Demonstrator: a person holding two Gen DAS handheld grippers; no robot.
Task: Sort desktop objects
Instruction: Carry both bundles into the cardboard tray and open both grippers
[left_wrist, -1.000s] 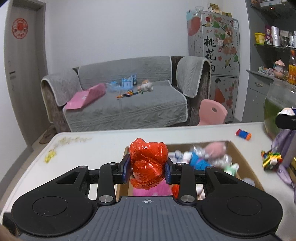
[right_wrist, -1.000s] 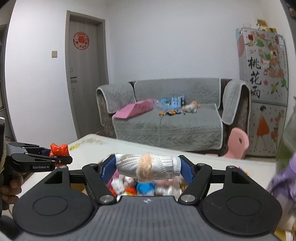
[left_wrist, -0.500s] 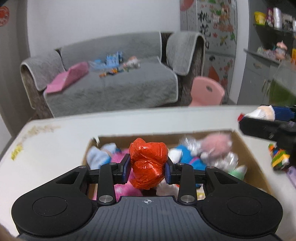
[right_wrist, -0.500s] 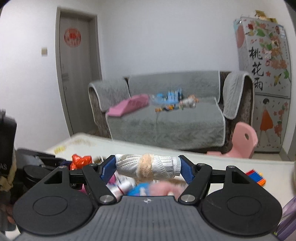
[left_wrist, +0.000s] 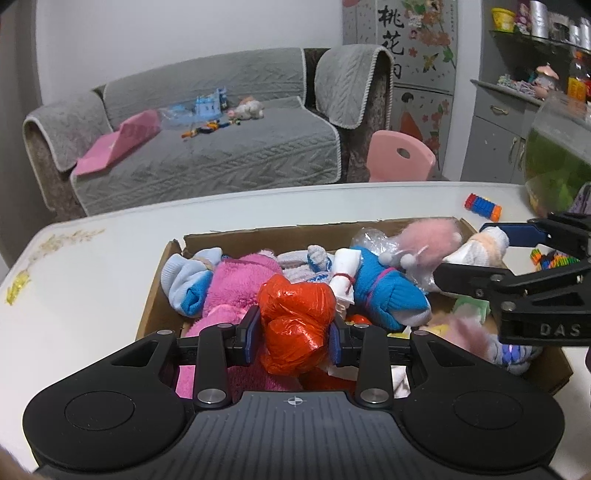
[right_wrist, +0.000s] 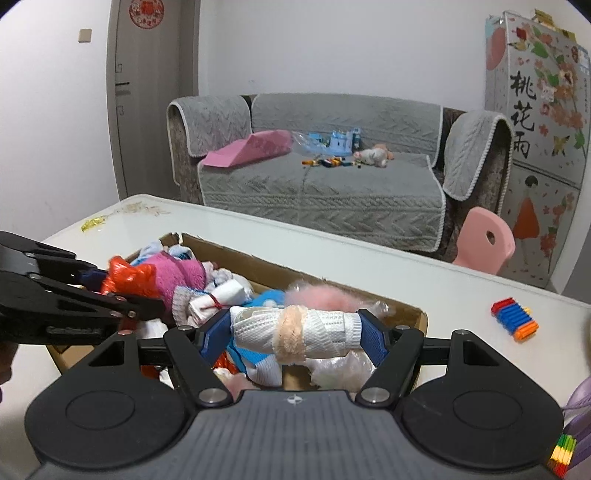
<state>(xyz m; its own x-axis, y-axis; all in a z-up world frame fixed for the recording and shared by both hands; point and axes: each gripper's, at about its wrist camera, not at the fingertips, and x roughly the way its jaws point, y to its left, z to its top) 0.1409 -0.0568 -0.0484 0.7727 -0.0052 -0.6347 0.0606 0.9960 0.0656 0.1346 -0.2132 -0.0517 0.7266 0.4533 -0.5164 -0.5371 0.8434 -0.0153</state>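
My left gripper (left_wrist: 293, 334) is shut on a crumpled red plastic bag (left_wrist: 295, 325), held just above the near left part of a cardboard box (left_wrist: 258, 234). My right gripper (right_wrist: 293, 332) is shut on a rolled white sock with a peach band (right_wrist: 295, 328), over the box's right part. The box is full of soft things: a pink fluffy cloth (left_wrist: 236, 291), a blue and white sock bundle (left_wrist: 380, 284), a pale pink fluffy piece (left_wrist: 428, 240). The right gripper (left_wrist: 491, 251) with its sock shows at the right of the left wrist view. The left gripper (right_wrist: 122, 291) with the red bag (right_wrist: 129, 278) shows at the left of the right wrist view.
The box stands on a white table (left_wrist: 92, 295). A red, blue and orange block toy (right_wrist: 515, 319) lies on the table right of the box; more coloured blocks (left_wrist: 546, 258) lie further right. A glass bowl with green water (left_wrist: 557, 158) stands at the table's right edge. A grey sofa is behind.
Both grippers have come down toward the box with their loads, and the box now fills more of each view. Neither grip has changed.
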